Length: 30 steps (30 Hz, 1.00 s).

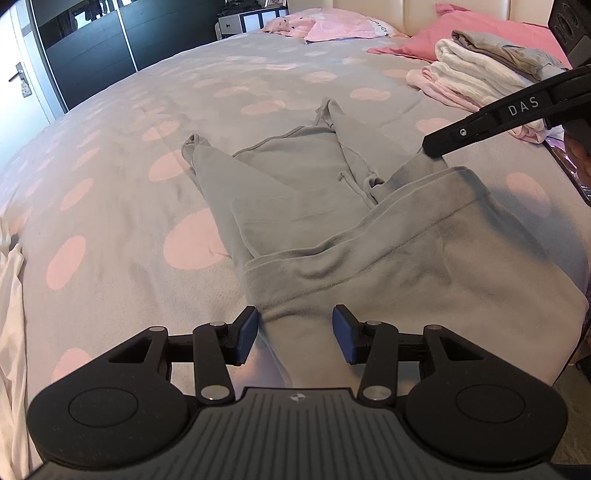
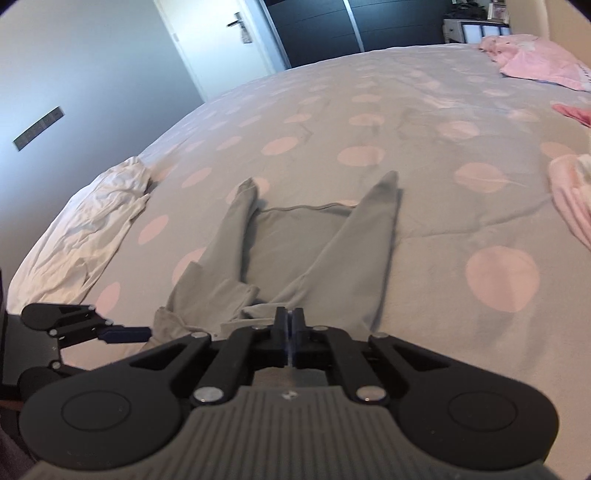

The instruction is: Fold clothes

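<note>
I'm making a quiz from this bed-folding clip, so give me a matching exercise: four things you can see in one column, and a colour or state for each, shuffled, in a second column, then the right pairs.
Things:
1. grey garment
2. right gripper
3. left gripper
4. folded stack

States:
A. jaws apart, fabric lying between them
B. piled near the pink pillow
C. sleeves folded inward, on the spotted bedspread
D. jaws shut, at the garment's near edge

Pairs: 1-C, 2-D, 3-A, 4-B
</note>
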Available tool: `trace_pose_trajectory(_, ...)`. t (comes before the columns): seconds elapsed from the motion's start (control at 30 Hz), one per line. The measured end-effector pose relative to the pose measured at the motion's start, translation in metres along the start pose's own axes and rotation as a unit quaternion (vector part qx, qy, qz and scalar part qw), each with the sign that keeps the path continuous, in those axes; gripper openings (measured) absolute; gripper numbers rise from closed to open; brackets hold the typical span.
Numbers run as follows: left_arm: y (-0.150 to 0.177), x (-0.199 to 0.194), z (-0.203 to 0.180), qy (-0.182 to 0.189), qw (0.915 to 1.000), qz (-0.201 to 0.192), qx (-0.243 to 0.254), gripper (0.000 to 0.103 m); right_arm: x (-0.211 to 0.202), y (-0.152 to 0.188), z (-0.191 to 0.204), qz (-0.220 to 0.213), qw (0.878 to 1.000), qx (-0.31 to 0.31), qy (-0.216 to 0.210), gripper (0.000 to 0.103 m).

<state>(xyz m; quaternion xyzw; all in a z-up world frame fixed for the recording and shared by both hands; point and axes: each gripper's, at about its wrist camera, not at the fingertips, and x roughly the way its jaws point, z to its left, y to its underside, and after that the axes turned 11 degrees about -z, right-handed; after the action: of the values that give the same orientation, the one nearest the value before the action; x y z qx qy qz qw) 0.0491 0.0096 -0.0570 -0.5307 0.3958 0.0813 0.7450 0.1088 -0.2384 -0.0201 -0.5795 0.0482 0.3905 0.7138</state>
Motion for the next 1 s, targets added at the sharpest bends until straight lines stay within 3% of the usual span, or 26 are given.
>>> trace_pose_trajectory(0.23,0.000,0.001,0.001,0.001,1.0000,0.000,-0.001,0.044,0.001,-0.003,-0.015,0.003,0.997,-0.001,0.075,0.002)
trace_pose_trajectory(0.47,-0.001,-0.002,0.002,-0.001,1.0000,-0.004,0.005,0.046,0.011,0.003,-0.019,0.021,0.997,-0.006,0.079,0.004)
trace_pose_trajectory(0.6,-0.001,-0.010,0.004,-0.010,0.9998,-0.014,0.013,0.046,0.003,0.000,-0.017,0.006,0.994,-0.037,0.101,0.008)
trace_pose_trajectory(0.73,0.007,-0.022,0.016,0.014,0.9990,-0.002,-0.043,0.046,-0.007,0.002,-0.016,0.005,0.995,-0.041,0.090,0.013)
trace_pose_trajectory(0.8,0.011,-0.028,0.023,0.026,0.9972,0.004,-0.071,0.046,-0.012,0.006,-0.018,0.018,0.996,-0.032,0.077,0.038)
trace_pose_trajectory(1.0,0.033,-0.054,0.037,0.085,0.9829,0.023,-0.162,0.044,-0.038,0.030,-0.017,0.062,0.997,-0.006,0.039,0.039)
